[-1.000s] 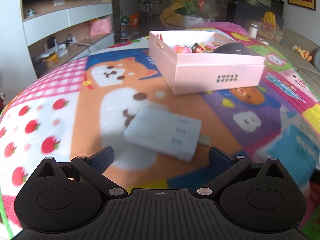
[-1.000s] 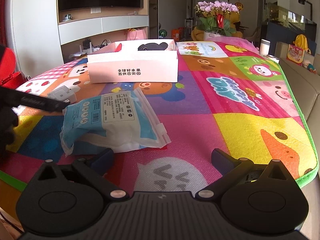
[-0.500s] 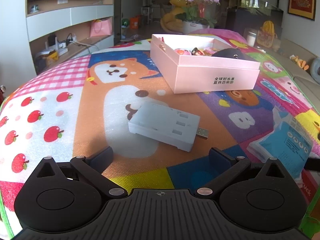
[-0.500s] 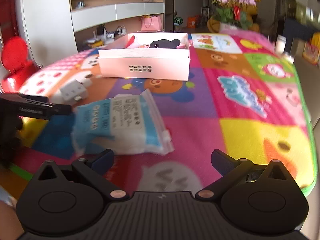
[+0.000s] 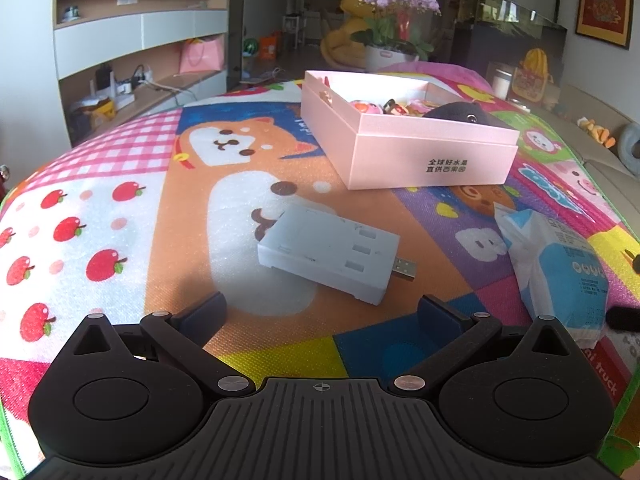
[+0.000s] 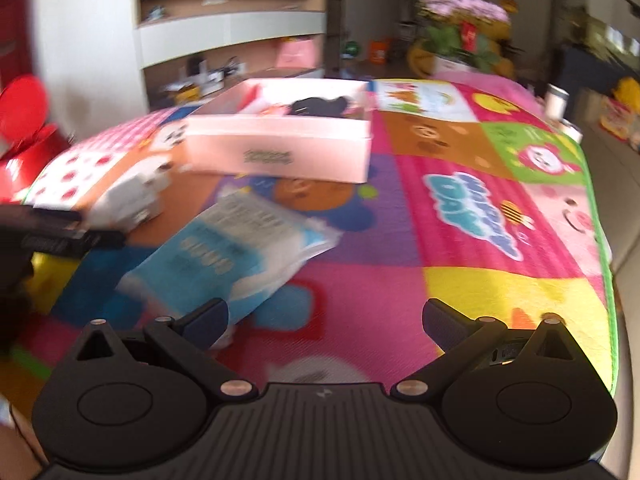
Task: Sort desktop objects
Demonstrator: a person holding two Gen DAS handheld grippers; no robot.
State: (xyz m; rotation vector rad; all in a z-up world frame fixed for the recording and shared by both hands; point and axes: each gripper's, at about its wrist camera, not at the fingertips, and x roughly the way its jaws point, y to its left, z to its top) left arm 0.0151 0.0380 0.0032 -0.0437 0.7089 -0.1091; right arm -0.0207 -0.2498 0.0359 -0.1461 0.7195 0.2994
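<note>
A white USB hub lies flat on the cartoon mat, just beyond my open, empty left gripper. A blue and white packet lies to its right. A pink box holding small toys and a black plush stands further back. In the blurred right wrist view, my open, empty right gripper hovers over the mat with the packet at its left finger. The hub and box lie beyond. The left gripper shows at that view's left edge.
The colourful mat covers the whole table; its green edge runs down the right. A flower pot stands behind the box. Shelves, a TV and a red object are off the table to the left.
My left gripper has pulled back and risen a little from the hub. My right gripper has swung left and forward, so the packet now sits by its left finger; that view is motion-blurred.
</note>
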